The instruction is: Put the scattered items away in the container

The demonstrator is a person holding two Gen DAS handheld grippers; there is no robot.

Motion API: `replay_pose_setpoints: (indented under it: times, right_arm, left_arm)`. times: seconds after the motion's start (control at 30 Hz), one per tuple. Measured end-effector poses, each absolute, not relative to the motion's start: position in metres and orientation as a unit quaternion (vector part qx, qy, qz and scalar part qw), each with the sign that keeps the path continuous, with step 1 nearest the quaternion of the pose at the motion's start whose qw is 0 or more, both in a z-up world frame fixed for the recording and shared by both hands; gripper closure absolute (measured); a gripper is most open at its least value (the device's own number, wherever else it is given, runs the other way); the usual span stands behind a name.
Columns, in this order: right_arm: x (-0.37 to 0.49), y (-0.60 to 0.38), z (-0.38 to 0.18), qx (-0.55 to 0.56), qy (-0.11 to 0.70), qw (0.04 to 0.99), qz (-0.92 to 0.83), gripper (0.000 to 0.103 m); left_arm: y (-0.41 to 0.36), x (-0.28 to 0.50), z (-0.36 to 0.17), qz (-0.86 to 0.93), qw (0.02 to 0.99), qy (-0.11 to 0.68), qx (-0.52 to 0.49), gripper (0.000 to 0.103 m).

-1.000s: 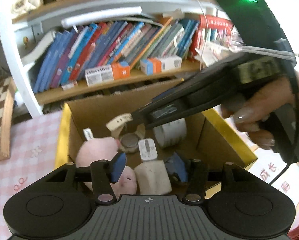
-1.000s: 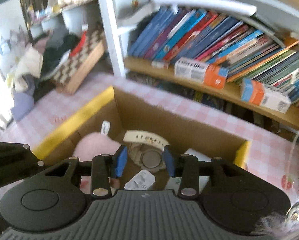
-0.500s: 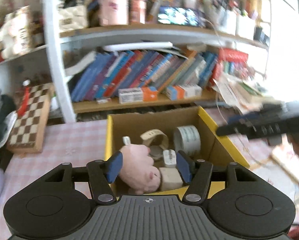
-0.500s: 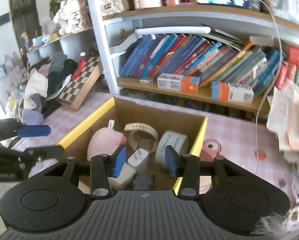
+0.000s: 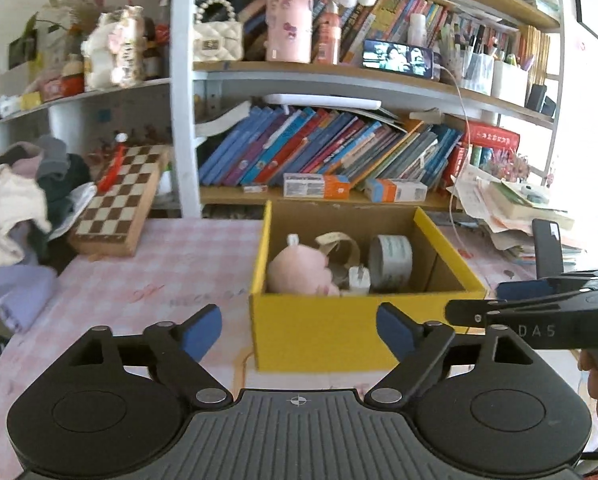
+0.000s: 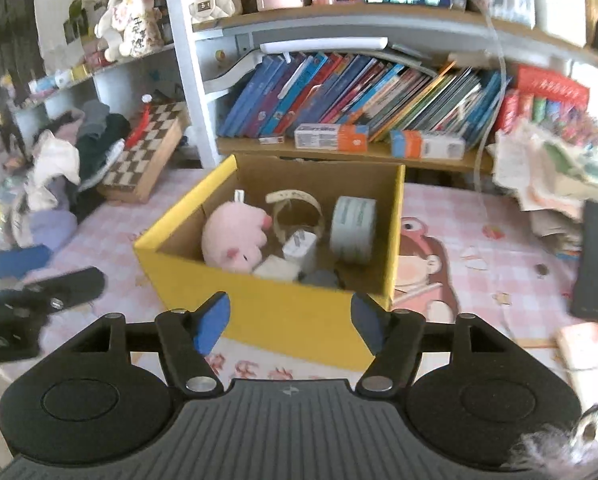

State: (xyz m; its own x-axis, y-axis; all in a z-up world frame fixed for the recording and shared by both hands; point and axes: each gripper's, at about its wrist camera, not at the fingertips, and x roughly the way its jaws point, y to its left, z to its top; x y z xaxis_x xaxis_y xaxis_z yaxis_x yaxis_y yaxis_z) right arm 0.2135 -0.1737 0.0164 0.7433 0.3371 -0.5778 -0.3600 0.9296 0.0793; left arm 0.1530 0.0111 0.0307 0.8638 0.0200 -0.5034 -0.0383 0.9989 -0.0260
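Both grippers empty, jaws opening wide, nothing between them. Yellow box (image 6: 299, 312) sits mid-table, straight ahead of the left gripper (image 5: 299, 330) and right gripper (image 6: 291, 322), just past the fingertips. Pink plush (image 6: 235, 240), tape roll (image 6: 353, 228), plug (image 6: 299, 248) lie inside. Loose pieces seem left on the table's right side, nearer the right gripper.

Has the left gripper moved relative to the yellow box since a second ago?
Yes. The left gripper has backed out of the yellow box: it was over the contents, and now the whole front wall shows beyond its fingertips. Its jaws are opening, with nothing between them.
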Motion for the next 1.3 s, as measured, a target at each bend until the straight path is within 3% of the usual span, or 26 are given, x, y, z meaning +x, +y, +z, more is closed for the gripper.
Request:
replay_pose_setpoints:
  times: [0.13,0.53,0.87,1.13,1.3]
  right_arm:
    - [0.169,-0.164,0.008,-0.029,0.279,0.948,0.148,0.034]
    - [0.034,-0.139,-0.023,-0.053,0.303,0.94,0.146,0.027]
    - [0.027,-0.143,0.001,-0.055,0.281,0.949,0.135,0.026]
    - [0.001,-0.154,-0.017,-0.013,0.309,0.946,0.099,0.022]
    - [-0.005,-0.153,-0.016,-0.018,0.309,0.946,0.095,0.011]
  left_arm:
    - [0.011,0.108,0.022,0.024,0.966,0.257,-0.006,0.012]
    - [0.03,0.012,-0.001,0.036,0.957,0.285,-0.029,0.011]
    - [0.021,-0.003,0.016,0.02,0.97,0.244,0.015,0.008]
    - [0.015,-0.014,0.003,0.032,0.963,0.266,0.008,0.003]
    - [0.006,-0.017,-0.002,0.022,0.959,0.281,0.027,0.002]
